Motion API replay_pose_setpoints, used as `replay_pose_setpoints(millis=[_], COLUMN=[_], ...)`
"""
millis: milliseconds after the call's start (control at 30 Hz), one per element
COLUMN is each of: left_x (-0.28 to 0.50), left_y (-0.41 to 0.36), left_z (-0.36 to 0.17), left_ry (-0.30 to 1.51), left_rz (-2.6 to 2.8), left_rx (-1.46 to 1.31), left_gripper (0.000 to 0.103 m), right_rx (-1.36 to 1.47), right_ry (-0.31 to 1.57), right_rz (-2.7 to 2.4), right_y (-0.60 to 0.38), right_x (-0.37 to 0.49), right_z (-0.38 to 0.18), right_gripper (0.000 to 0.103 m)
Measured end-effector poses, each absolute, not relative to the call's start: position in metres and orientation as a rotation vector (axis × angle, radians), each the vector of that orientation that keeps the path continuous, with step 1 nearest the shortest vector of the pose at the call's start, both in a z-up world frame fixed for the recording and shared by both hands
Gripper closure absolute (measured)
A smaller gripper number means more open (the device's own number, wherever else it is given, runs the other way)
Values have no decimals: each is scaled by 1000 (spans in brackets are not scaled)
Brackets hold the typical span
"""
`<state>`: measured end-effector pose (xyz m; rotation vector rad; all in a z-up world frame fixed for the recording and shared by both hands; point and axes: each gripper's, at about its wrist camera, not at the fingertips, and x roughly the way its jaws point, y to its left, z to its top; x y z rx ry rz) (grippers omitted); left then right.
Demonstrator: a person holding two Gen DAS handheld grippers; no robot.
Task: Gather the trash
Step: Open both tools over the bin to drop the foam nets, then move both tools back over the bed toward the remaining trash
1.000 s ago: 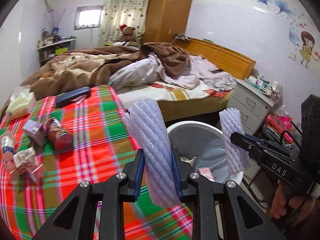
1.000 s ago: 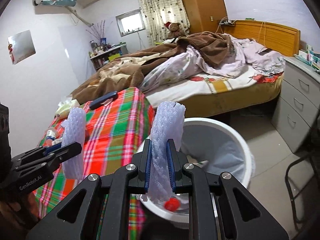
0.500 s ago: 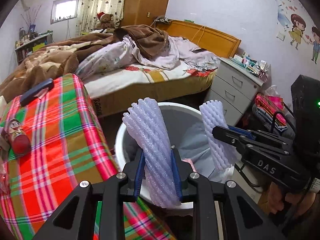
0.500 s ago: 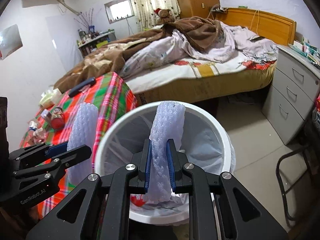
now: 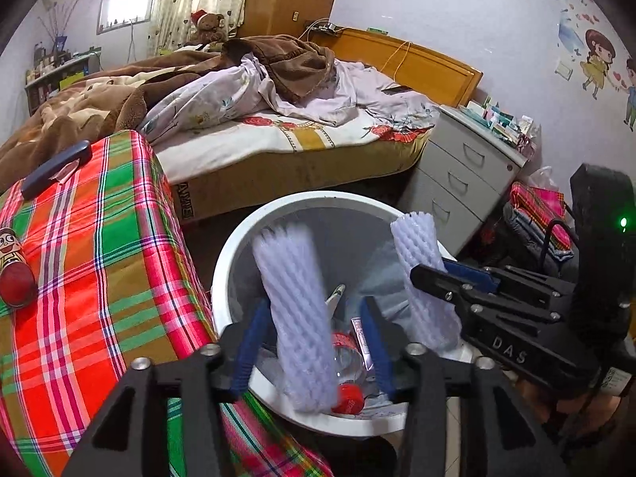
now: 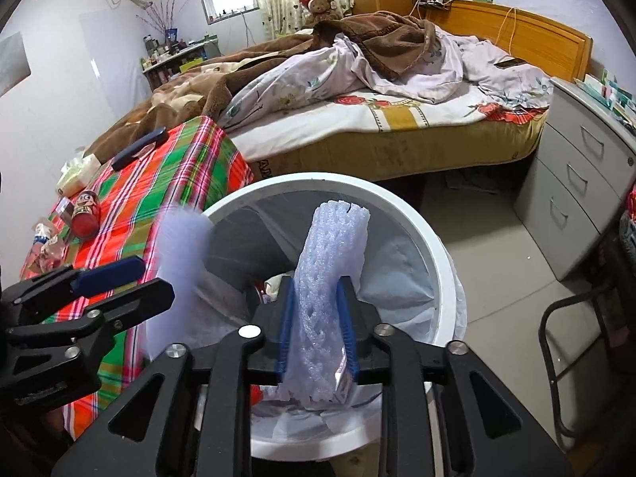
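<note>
A white bin (image 5: 246, 238) with a liner stands on the floor beside the plaid table; it also shows in the right wrist view (image 6: 417, 222). My left gripper (image 5: 314, 342) is open above the bin, and a white foam net sleeve (image 5: 298, 318), blurred, drops free between its jaws. My right gripper (image 6: 318, 334) is shut on a second foam net sleeve (image 6: 330, 278) and holds it upright over the bin. That sleeve also shows in the left wrist view (image 5: 421, 282). A plastic bottle with a red cap (image 5: 349, 393) lies inside the bin.
The table with a plaid cloth (image 5: 99, 278) holds a red can (image 5: 14, 274), a dark case (image 5: 55, 167) and wrappers (image 6: 47, 238). A bed (image 5: 278, 139) lies behind, a grey drawer unit (image 5: 469, 175) to the right, and a chair frame (image 6: 572, 338) near the bin.
Both grippers moved from beside the table to over the bin. My left gripper has opened and its foam sleeve is falling. My right gripper still grips its sleeve.
</note>
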<state>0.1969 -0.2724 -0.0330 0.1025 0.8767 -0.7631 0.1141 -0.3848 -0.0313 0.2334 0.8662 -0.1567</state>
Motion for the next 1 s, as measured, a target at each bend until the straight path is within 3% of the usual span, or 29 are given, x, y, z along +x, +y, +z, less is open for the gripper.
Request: replay_pose_setpoints(millis=[67, 233, 333, 1000], left_x=[198, 199, 199, 192], left_y=[-270, -262, -253, -165], left_z=[-32, -29, -25, 2], left_ry=[872, 865, 858, 779], left_rz=[-758, -749, -735, -597], left_rx=[101, 89, 75, 13], left_gripper=[52, 51, 51, 51], right_rx=[234, 236, 233, 198], right_ry=[864, 855, 846, 777], right_rz=[-164, -162, -160, -66], right_y=[-384, -382, -380, -326], right_x=[113, 113, 113, 120], right_z=[-30, -28, -26, -3], right_gripper=[62, 60, 48, 48])
